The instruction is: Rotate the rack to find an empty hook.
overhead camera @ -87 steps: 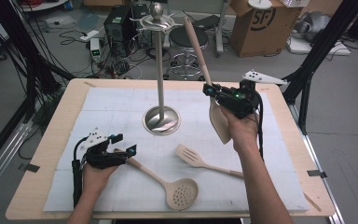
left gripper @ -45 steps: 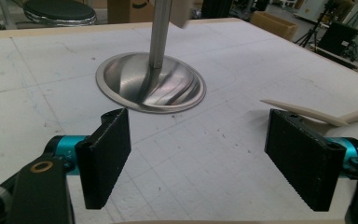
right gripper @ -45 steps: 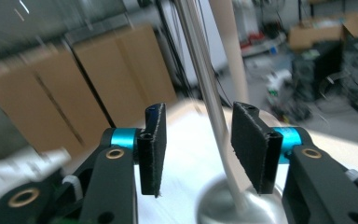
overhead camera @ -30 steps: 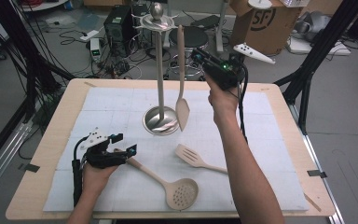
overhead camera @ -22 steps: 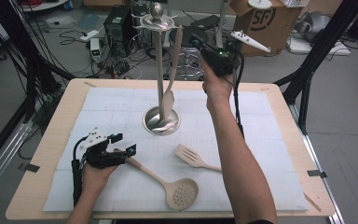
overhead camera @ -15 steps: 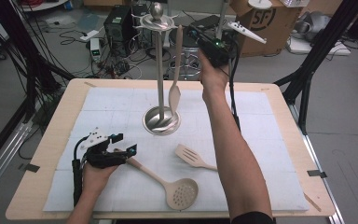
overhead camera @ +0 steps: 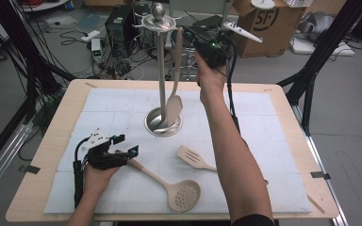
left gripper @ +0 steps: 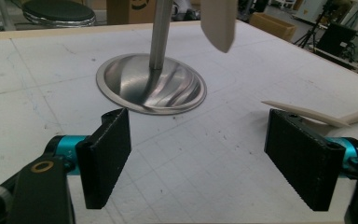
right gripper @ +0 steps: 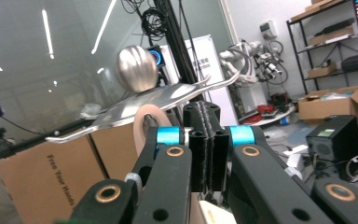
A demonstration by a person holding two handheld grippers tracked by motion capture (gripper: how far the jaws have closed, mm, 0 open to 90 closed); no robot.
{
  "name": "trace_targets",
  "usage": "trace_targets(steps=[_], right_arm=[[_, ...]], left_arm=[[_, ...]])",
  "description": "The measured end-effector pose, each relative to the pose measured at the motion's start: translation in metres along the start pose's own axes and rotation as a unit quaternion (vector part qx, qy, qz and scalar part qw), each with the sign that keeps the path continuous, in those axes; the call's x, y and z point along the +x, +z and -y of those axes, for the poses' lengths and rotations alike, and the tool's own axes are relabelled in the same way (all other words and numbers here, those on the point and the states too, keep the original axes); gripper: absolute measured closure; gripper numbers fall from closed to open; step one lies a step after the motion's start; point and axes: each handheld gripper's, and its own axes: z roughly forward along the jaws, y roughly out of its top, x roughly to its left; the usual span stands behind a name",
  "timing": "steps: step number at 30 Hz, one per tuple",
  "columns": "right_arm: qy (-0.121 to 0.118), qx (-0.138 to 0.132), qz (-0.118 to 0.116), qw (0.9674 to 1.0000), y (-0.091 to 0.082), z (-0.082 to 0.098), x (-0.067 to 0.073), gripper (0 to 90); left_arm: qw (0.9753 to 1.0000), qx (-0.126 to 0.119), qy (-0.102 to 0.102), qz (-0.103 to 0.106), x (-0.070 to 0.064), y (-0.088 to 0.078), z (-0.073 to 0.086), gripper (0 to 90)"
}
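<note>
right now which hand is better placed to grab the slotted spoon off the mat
Left. The left gripper rests on the mat with open jaws beside the slotted spoon handle. The right gripper is up at the stand's top, shut, by the hanging spatula.

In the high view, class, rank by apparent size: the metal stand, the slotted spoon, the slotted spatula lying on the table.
1. Metal stand, clearly largest.
2. Slotted spoon.
3. Slotted spatula, though the forearm hides part of its handle, so this rank is unsure.

Beige spatula [overhead camera: 175,101], shiny silver stand [overhead camera: 160,70], white gridded mat [overhead camera: 273,155].
</note>
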Motion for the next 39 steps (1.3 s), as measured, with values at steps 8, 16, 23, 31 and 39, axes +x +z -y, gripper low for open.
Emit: trace_targets(steps=[8,16,23,31,39], right_arm=[[-0.011,-0.002,-0.023,0.9997,-0.002,0.008,0.020,90.0],[-0.018,0.000,-0.042,0.9990,0.006,0.015,0.039,90.0],[-0.027,0.004,-0.047,0.9985,0.012,0.019,0.051,90.0],[-0.054,0.016,-0.045,0.9974,0.017,0.021,0.063,90.0],[-0.055,0.020,-0.038,0.9976,0.010,0.019,0.062,89.4]], left_arm=[[1.0000,0.002,0.001,-0.001,0.000,0.001,0.000,23.4],[1.0000,0.004,0.002,-0.001,0.000,0.000,0.000,23.4],[1.0000,0.004,0.001,0.003,0.000,0.002,0.000,23.4],[1.0000,-0.002,-0.006,0.003,0.002,0.000,0.000,23.4],[1.0000,0.000,-0.005,0.004,0.002,-0.001,0.000,23.3]])
